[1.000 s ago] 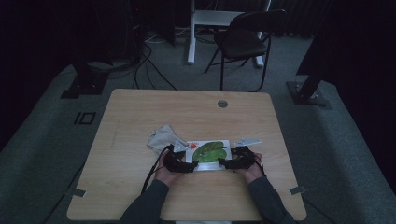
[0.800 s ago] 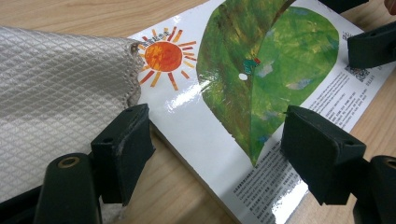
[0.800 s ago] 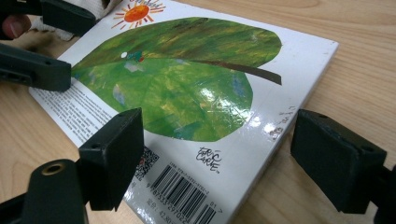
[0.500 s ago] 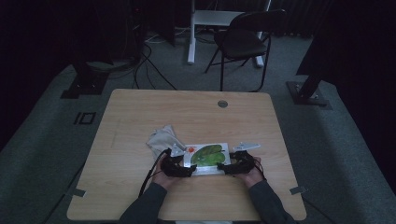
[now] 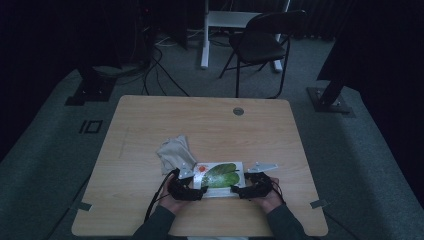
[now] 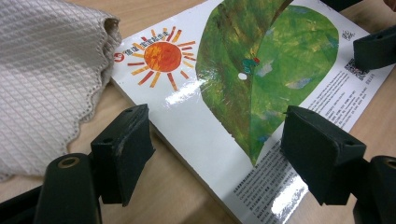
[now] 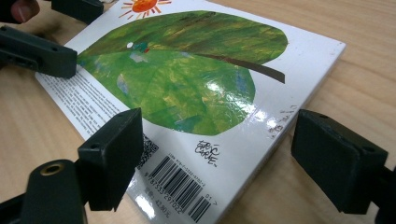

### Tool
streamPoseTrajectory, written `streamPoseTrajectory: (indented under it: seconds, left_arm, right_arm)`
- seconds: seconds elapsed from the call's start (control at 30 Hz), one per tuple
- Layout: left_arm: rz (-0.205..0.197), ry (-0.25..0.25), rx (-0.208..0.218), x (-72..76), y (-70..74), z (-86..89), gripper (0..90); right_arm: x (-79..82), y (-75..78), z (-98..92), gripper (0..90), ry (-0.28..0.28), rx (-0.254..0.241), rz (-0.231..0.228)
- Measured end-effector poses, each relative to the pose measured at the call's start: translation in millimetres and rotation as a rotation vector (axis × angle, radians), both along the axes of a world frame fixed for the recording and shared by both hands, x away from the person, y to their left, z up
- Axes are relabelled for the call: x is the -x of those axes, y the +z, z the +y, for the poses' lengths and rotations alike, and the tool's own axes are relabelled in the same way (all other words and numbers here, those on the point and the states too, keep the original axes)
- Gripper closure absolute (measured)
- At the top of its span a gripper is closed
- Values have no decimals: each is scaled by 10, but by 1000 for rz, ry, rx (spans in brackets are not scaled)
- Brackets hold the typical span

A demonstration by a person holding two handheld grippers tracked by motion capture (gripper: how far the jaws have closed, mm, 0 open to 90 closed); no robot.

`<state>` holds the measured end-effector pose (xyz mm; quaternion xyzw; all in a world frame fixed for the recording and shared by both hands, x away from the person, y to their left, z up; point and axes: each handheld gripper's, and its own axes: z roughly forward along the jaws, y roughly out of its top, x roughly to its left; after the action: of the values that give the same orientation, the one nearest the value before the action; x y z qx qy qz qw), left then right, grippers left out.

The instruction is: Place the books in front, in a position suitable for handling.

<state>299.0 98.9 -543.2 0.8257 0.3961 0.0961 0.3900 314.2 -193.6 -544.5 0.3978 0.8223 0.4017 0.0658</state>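
A picture book [image 5: 219, 175] lies flat, back cover up, near the front edge of the wooden tabletop [image 5: 150, 120], close to the person seated there. Its glossy cover shows a big green leaf, an orange sun in one corner and a barcode in another.

The left gripper [image 5: 192, 188] sits at the book's left end. In the left gripper view its fingers [image 6: 122, 151] stand wide apart, one over bare wood by the book's edge, the other low over the cover's printed text; whether either pad touches the book is hard to say from here.

The right gripper [image 5: 246, 188] is at the book's right end. In the right gripper view its fingers [image 7: 112, 156] are also spread wide, straddling the barcode corner, holding nothing.

A pale quilted cloth [image 5: 174, 152] lies crumpled just beyond the book's left end, its scalloped hem seeming to meet the corner with the sun.

A folding chair [image 5: 262, 42] stands on the floor beyond the tabletop.
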Motion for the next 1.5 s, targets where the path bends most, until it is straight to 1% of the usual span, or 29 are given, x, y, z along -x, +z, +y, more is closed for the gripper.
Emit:
streamPoseTrajectory:
  seconds: [0.17, 0.27, 0.43, 0.6, 0.77, 0.8, 0.83, 0.87, 0.9, 0.93, 0.97, 1.0, 1.07, 1.1, 1.2, 1.27, 1.4, 1.47, 1.5]
  left_arm:
    - [1, 3, -1, 82, 3, 32, 248]
    - [0, 2, 0, 102, -1, 51, 248]
    - [0, 6, 3, 92, -3, 54, 248]
    - [-1, 21, 7, 41, -6, 68, 248]
    - [-2, 23, 3, 36, 0, 93, 249]
    - [-8, 26, 0, 38, 3, 98, 251]
    - [-19, 29, 0, 42, 6, 99, 264]
    - [-21, 27, -6, 45, 12, 99, 277]
    - [-21, 27, -6, 45, 12, 99, 278]
    - [-24, 20, -13, 48, 16, 100, 278]
    - [-25, 22, -13, 50, 16, 98, 278]
    - [-26, 21, -13, 50, 16, 98, 278]
    - [-26, 25, -13, 53, 14, 97, 275]
    - [-28, 27, -13, 55, 13, 98, 273]
    - [-34, 31, -13, 58, 10, 104, 269]
    - [-49, 43, -23, 57, 12, 116, 268]
    - [-59, 52, -28, 56, 9, 138, 270]
    - [-54, 51, -25, 54, 7, 146, 270]
    - [-48, 55, -10, 50, -3, 155, 269]
  right_arm:
    - [57, -1, 25, 166, 15, 1, -1]
    - [73, 1, 45, 166, 21, 3, 1]
    - [72, 2, 45, 167, 25, 2, 1]
    - [79, 5, 56, 166, 30, 4, 3]
    - [86, 12, 67, 172, 57, 9, 4]
    - [86, 16, 67, 182, 65, 11, 4]
    - [87, 22, 63, 212, 69, 10, 1]
    - [88, 34, 53, 231, 68, 10, -12]
    - [88, 34, 53, 231, 68, 10, -12]
    - [86, 48, 46, 227, 60, 11, -24]
    - [68, 86, 15, 230, 38, 0, -49]
    - [59, 102, 8, 233, 28, -7, -50]
    - [26, 140, 3, 247, 19, -16, -66]
    - [12, 158, 12, 260, 19, -13, -76]
    - [-25, 207, 76, 296, 25, 0, -101]
    - [-58, 234, 128, 308, 28, 5, -108]
    - [-162, 287, 231, 323, 38, 18, -123]
    - [-217, 324, 280, 323, 39, 10, -128]
    - [-235, 340, 298, 323, 42, 8, -133]
